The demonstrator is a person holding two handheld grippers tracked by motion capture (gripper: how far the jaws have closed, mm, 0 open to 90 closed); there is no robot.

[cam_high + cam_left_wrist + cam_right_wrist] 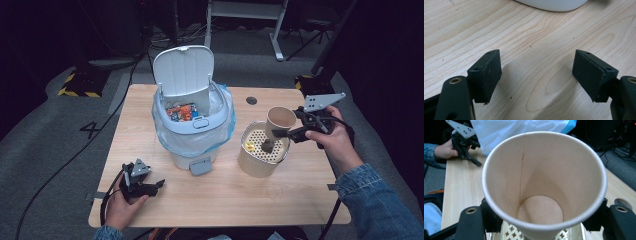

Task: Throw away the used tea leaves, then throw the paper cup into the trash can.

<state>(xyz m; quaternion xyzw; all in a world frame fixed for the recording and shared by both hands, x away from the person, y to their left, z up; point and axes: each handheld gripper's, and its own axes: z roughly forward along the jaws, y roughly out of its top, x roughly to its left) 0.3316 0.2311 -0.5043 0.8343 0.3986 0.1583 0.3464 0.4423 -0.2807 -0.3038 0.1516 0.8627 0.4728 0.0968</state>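
Right gripper (290, 133) clamped on a paper cup (280, 119), held tilted over the strainer (263, 149) at the right of the table (225, 200), right of the bin (192, 120). In the right gripper view, pads tight on both sides of the cup (544, 182), mouth turned toward the camera, seemingly only a trace of liquid at the seam inside. Left gripper (145, 186) parked at the near left, jaws wide apart over bare wood, holding nothing.

Likely step: cup drained over the strainer, ready for disposal. Next move, probably: carry left to the bin with its lid (183, 67) up, keep the grip firm without crushing the thin wall, release above the opening.

Hard to tell: the dark object (268, 145) and yellow bit (249, 146) on the strainer. Bin contents only partly visible, colourful wrappers (181, 112) under the rim.
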